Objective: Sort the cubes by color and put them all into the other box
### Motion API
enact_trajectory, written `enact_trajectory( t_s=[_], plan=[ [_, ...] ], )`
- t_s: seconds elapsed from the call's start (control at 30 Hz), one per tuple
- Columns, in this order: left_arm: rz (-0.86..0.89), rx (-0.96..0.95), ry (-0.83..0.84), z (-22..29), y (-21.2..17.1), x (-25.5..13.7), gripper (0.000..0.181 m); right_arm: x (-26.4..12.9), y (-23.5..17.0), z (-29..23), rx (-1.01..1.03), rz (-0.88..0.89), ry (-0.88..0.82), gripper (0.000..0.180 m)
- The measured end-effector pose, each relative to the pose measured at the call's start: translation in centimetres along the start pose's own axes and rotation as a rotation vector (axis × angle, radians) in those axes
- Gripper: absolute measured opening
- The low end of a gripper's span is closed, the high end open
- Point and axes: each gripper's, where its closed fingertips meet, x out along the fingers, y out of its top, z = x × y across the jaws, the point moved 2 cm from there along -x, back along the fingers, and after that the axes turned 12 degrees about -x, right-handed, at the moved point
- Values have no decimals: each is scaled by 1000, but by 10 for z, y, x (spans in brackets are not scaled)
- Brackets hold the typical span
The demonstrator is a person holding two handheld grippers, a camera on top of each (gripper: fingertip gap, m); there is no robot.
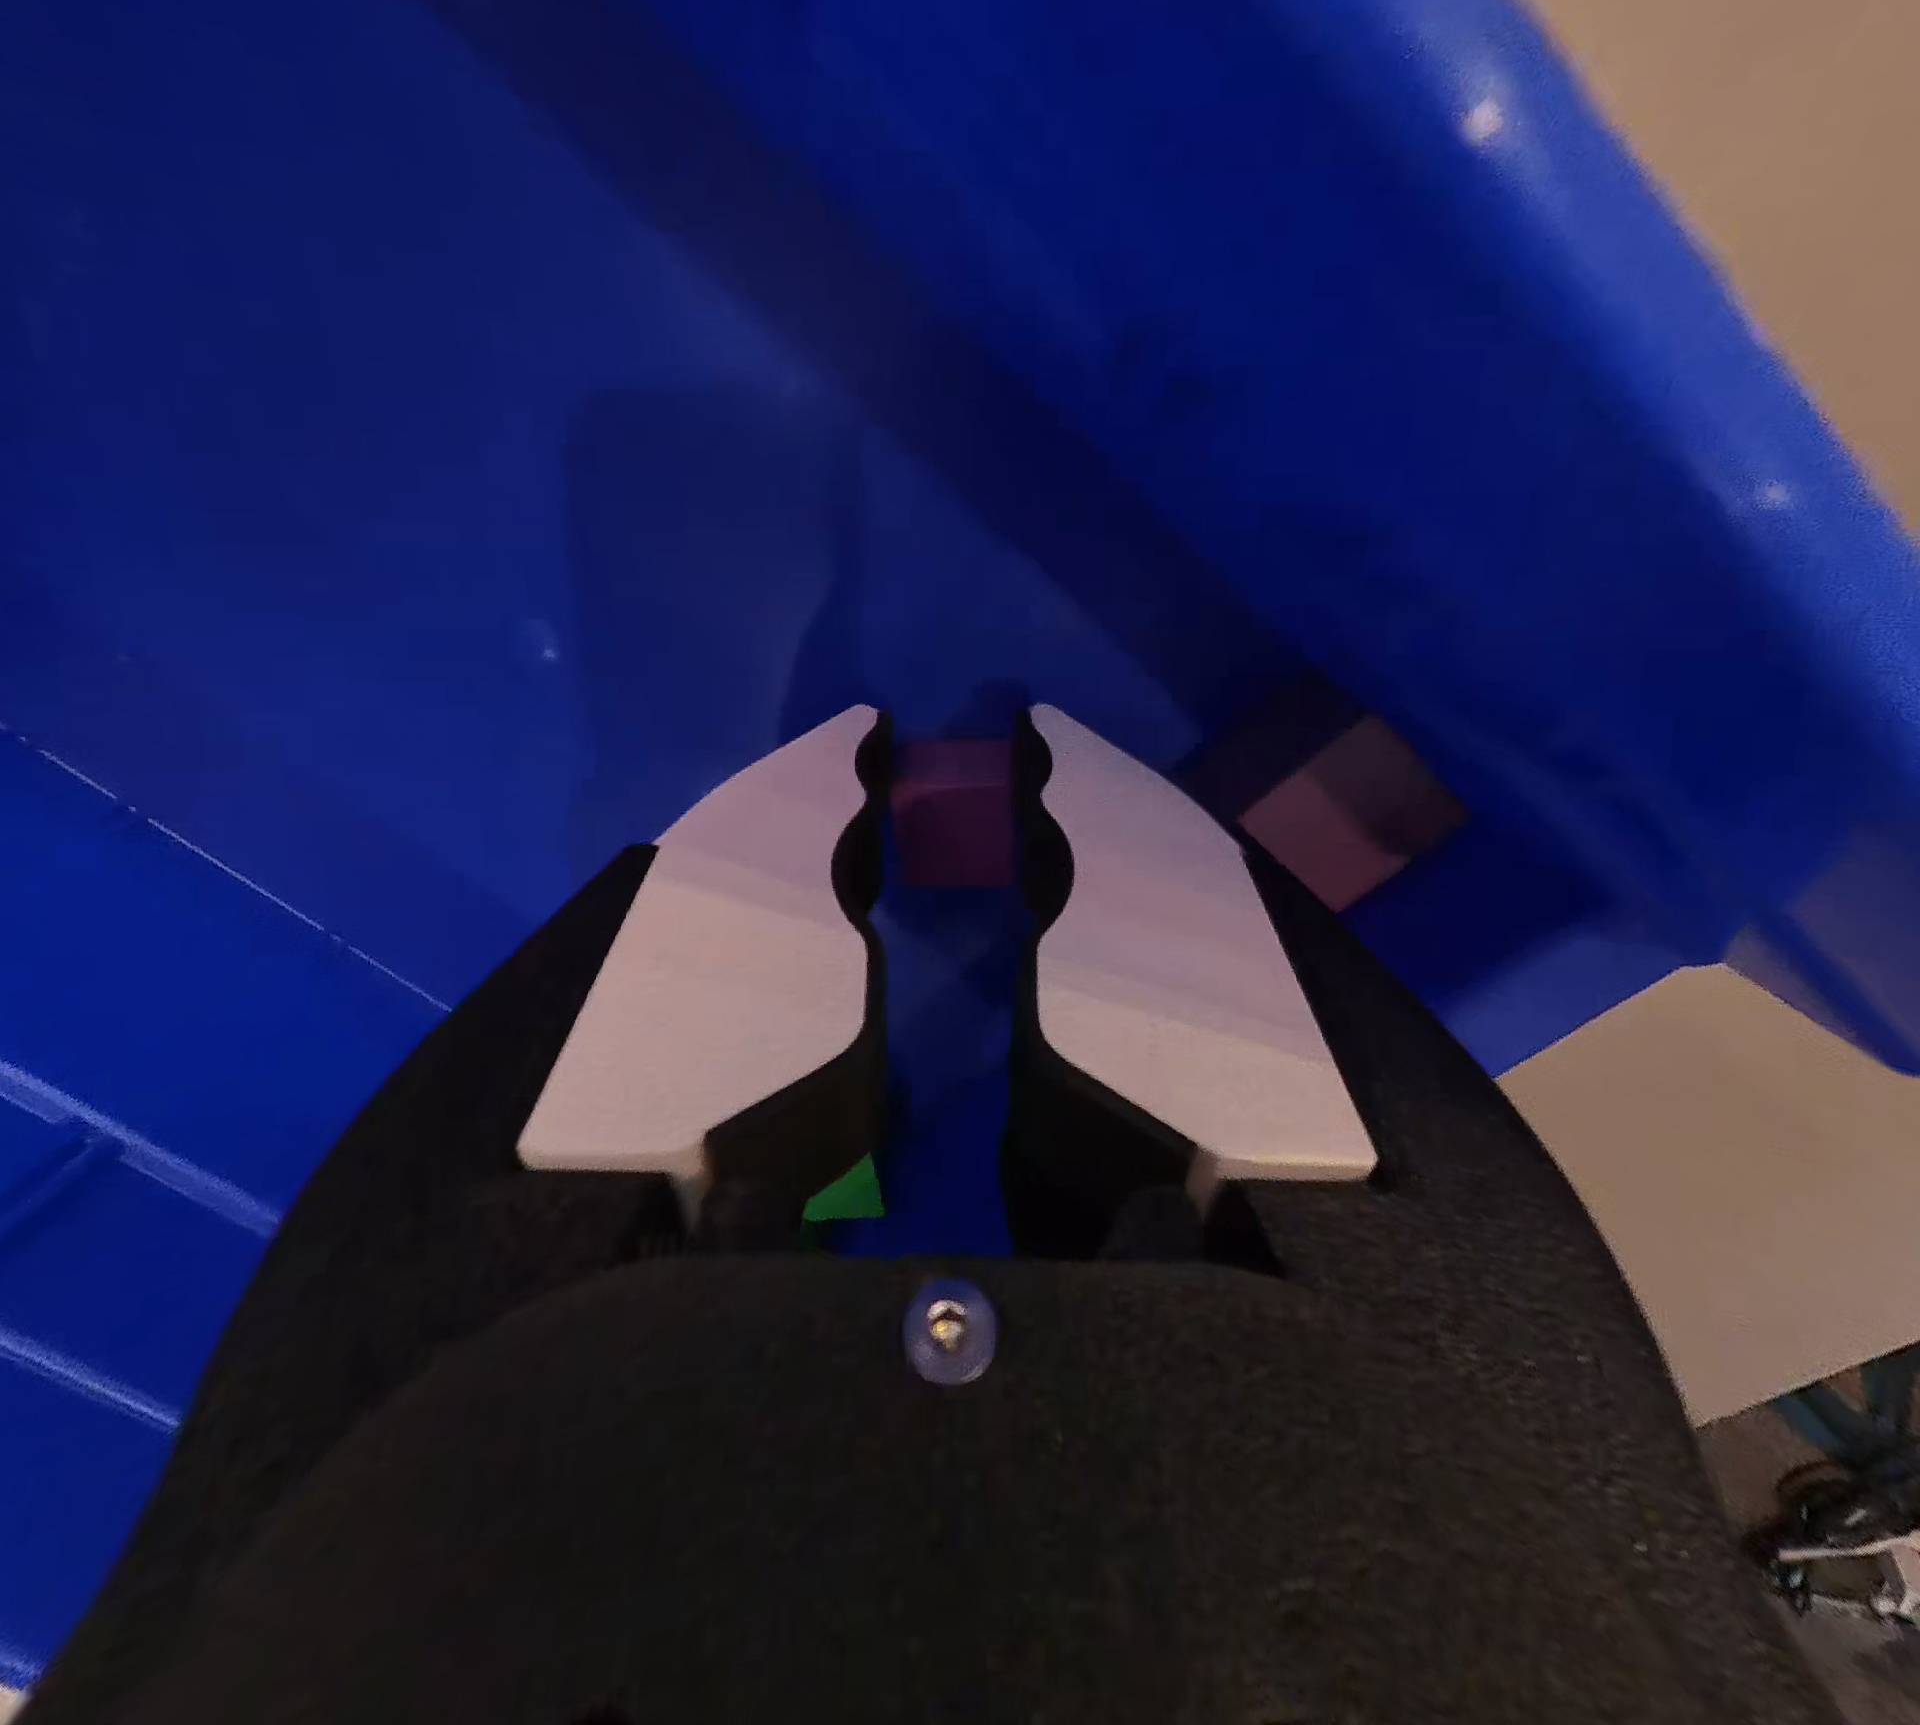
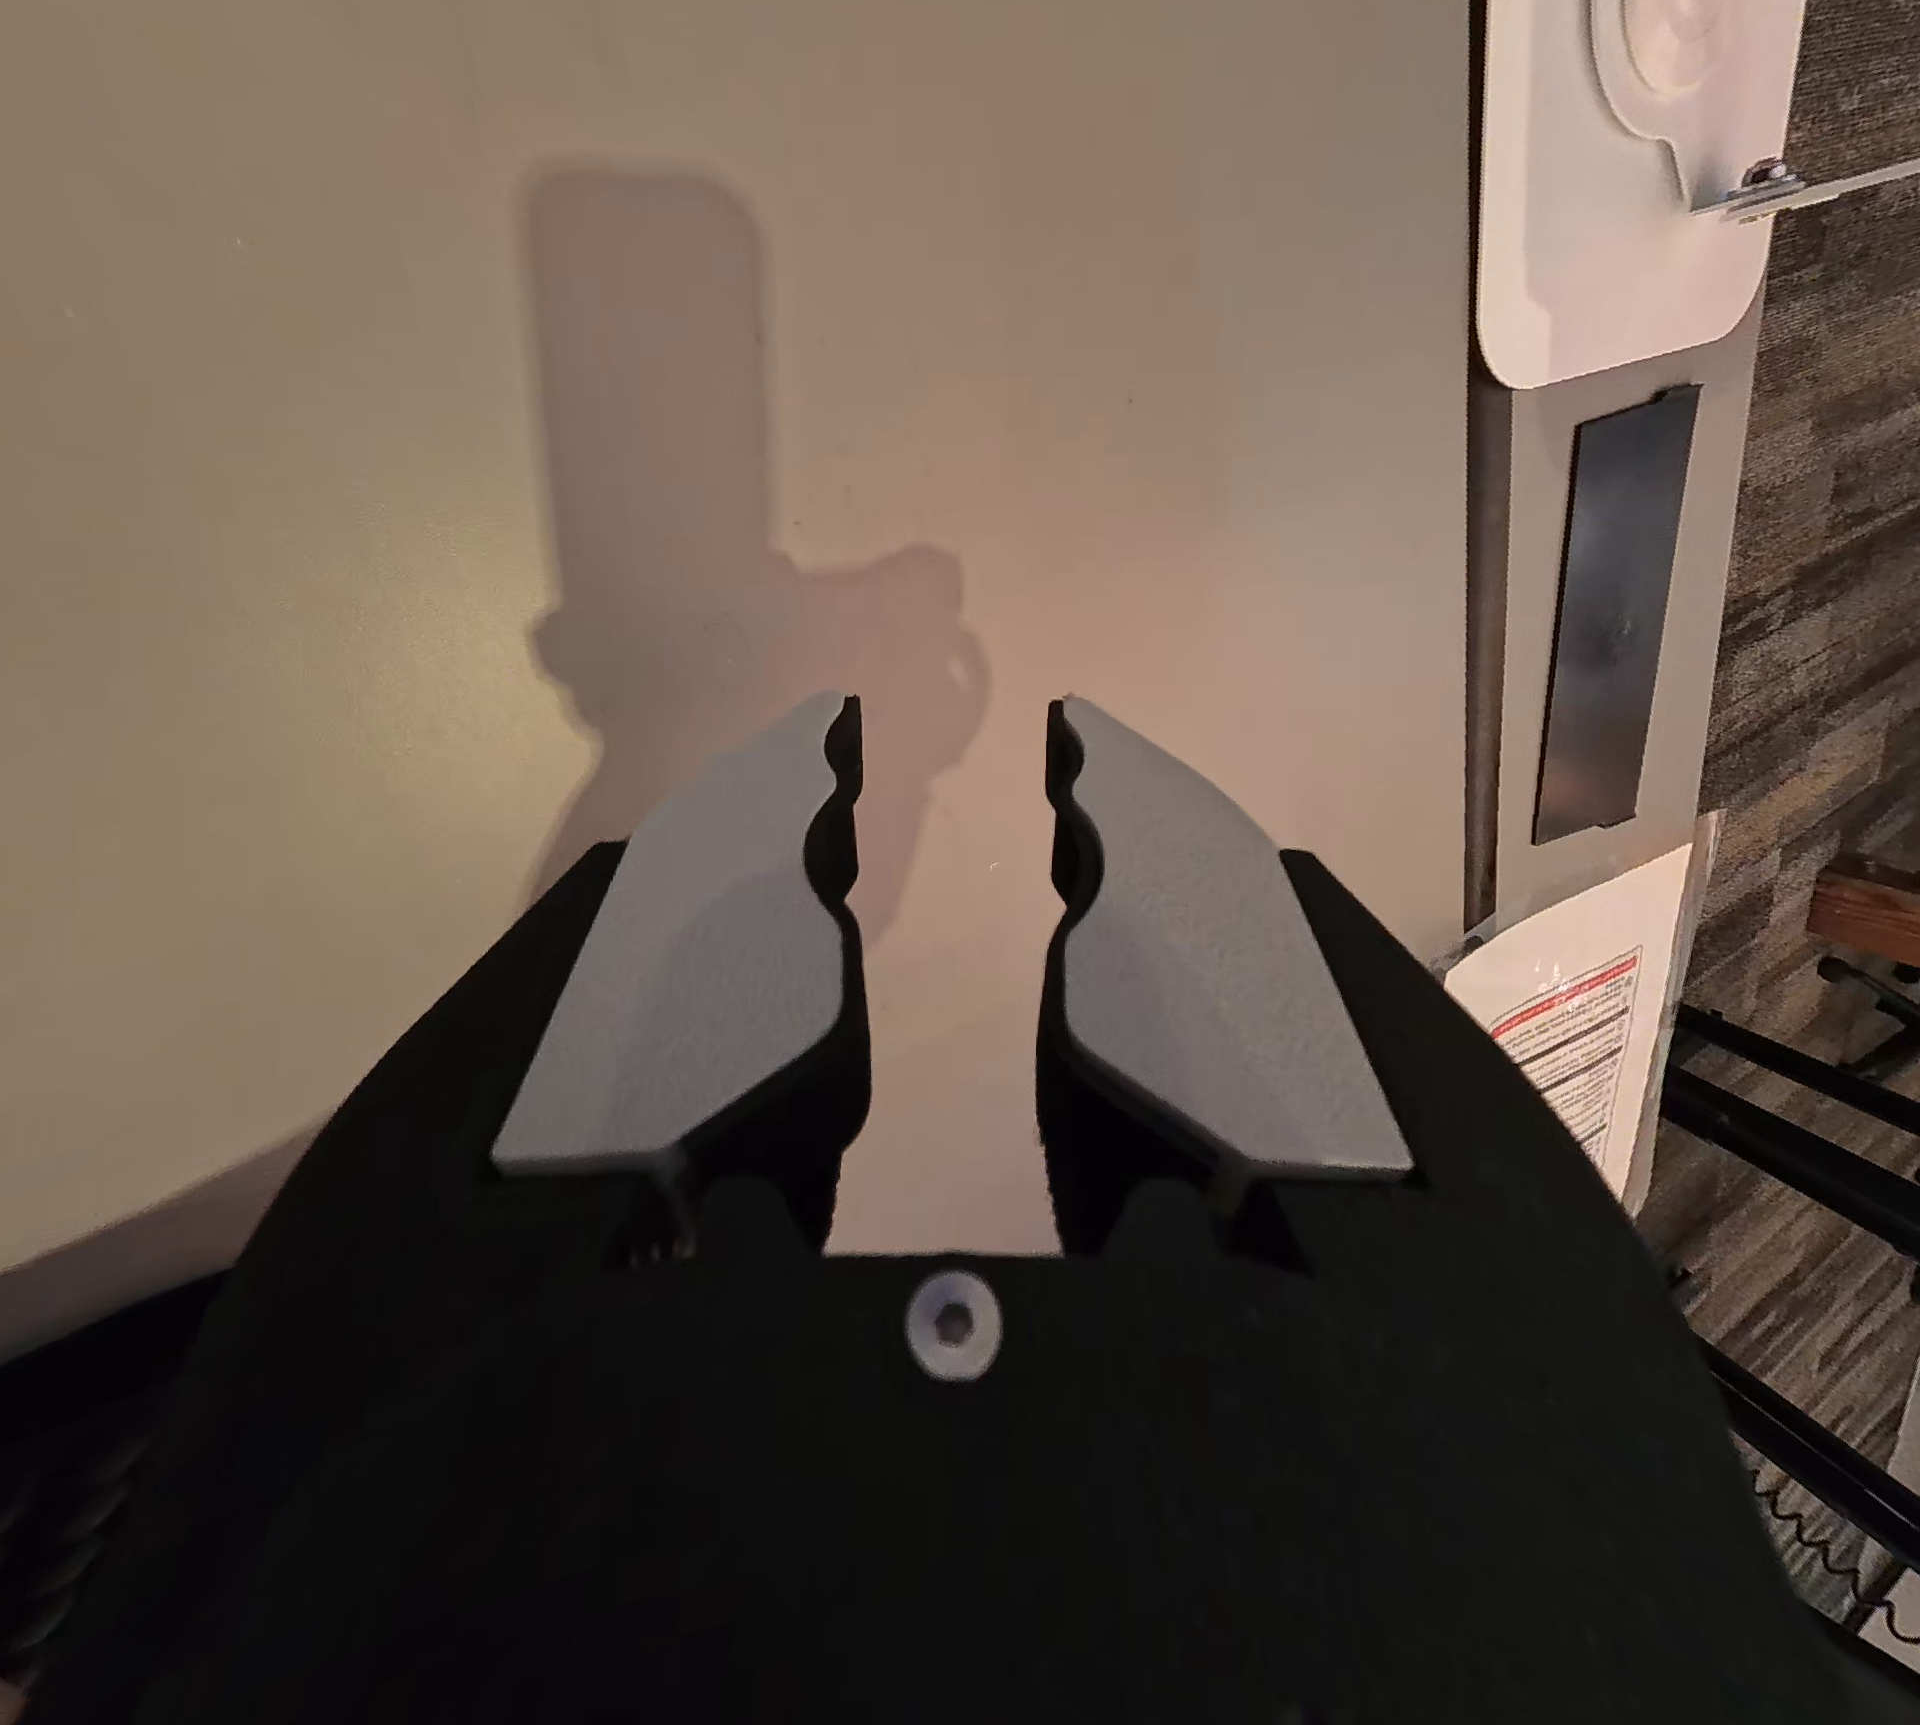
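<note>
Two purple cubes were visible in the left wrist view: my left gripper was clenched on one small purple cube, held between its fingertips inside the blue plastic box, while a second purple cube lay near the box wall, just to the right. In my judgement, releasing too far from that neighbour would scatter the colour group, and a fingertip brushing the wall could twist the cube loose. A green corner showed low between the fingers. Only the right wrist view showed my right gripper, released and empty above the bare beige tabletop, with neither box nor cubes in sight.
</note>
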Motion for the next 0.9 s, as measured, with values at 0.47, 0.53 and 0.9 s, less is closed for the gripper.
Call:
enact_trajectory(
  t_s=[0.47,0.53,0.9],
  plan=[
    [-20,-33,33,-10,-14,-3,23,-11,0,0,-21,32,-14,32],
    [7,-10,89,-16,-11,-6,23,-12,2,-1,-29,39,-14,31],
    [734,162,397,54,115,-153,23,-29,64,8,48,258,-95,32]
  ],
)
